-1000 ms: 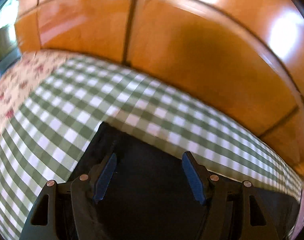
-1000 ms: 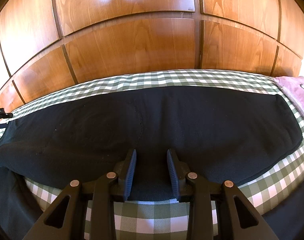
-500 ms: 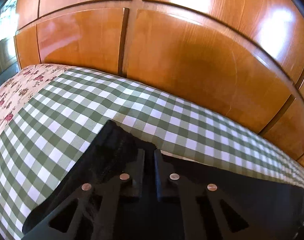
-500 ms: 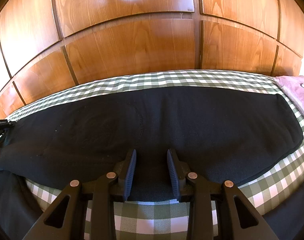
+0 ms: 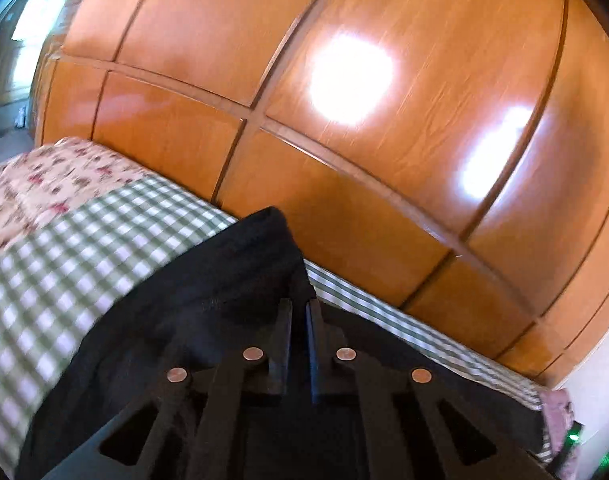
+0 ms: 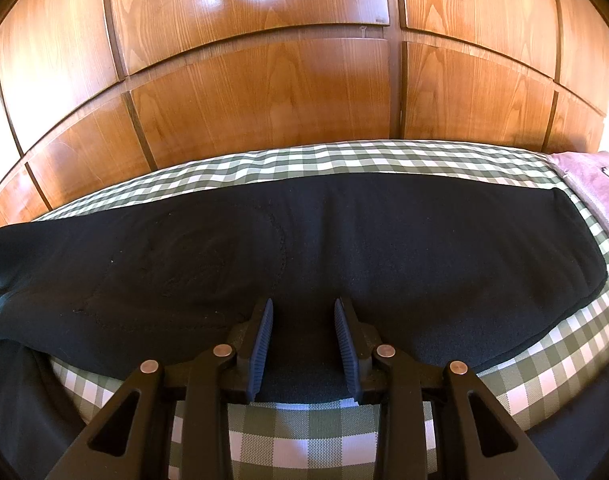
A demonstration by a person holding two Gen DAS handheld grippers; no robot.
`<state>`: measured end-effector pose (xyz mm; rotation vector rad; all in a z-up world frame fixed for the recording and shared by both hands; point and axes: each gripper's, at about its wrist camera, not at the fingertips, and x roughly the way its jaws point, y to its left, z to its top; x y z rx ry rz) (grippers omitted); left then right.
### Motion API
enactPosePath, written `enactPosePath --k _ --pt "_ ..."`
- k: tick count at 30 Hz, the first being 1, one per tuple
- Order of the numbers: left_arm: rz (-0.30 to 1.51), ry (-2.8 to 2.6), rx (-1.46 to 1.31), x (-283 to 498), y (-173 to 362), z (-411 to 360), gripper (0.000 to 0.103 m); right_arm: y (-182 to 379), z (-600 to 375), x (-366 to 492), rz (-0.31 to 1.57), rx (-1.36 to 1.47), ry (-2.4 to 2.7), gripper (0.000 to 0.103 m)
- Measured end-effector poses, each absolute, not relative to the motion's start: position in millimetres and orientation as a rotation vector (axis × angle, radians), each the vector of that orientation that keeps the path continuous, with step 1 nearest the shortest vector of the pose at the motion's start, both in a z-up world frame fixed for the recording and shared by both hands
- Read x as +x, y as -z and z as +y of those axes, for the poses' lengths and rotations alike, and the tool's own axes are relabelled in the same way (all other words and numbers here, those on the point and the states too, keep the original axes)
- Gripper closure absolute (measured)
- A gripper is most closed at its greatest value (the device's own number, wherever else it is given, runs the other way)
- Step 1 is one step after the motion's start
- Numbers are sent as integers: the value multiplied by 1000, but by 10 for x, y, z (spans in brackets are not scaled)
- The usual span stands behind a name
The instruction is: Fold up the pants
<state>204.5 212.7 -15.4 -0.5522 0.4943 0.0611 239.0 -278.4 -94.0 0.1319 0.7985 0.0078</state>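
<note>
Pants: pants (image 6: 344,248) of dark cloth lie flat on the checked bedcover (image 6: 304,444), already doubled into one long band, leg on leg.
Long axis: it runs left to right across the right wrist view, parallel to the wooden headboard (image 6: 264,92) behind.
Ends: one end lies squared off at the right, near a pink cloth (image 6: 592,184); the other end runs out of that view at the left, where the left gripper (image 5: 299,312) has it.
Left gripper: its fingers are pressed together on a raised corner of the cloth, which peaks above the bedcover and drapes down from the pinch.
Right gripper: right gripper (image 6: 303,320) has its fingers spread, with the near long edge of the band lying between them at about mid-length; it grasps nothing.
Deciding relation: from the held end the rest of the band stretches away to the right, so the fold looks to go end over end along that axis, and the left hand is the one placed to carry it.
Edges: the far long edge lies near the headboard with a strip of bedcover between.
Open room: bare bedcover shows in front of the band; a floral cover (image 5: 52,176) lies beyond the left end.
</note>
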Motion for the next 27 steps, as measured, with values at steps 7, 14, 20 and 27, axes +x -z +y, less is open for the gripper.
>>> enactPosePath --k 7,14,20,27 --pt "478 -99 -664 1226 468 1962 98 940 -2778 2393 799 126 -4 70" --pt "540 -67 -830 1084 911 1985 95 939 -2774 2395 800 126 -3 70" --pt "481 29 -960 1059 923 2112 35 939 -2774 2397 800 126 -4 70" --pt "495 -26 -1070 1190 961 2239 37 937 -2774 2399 800 125 -2 70"
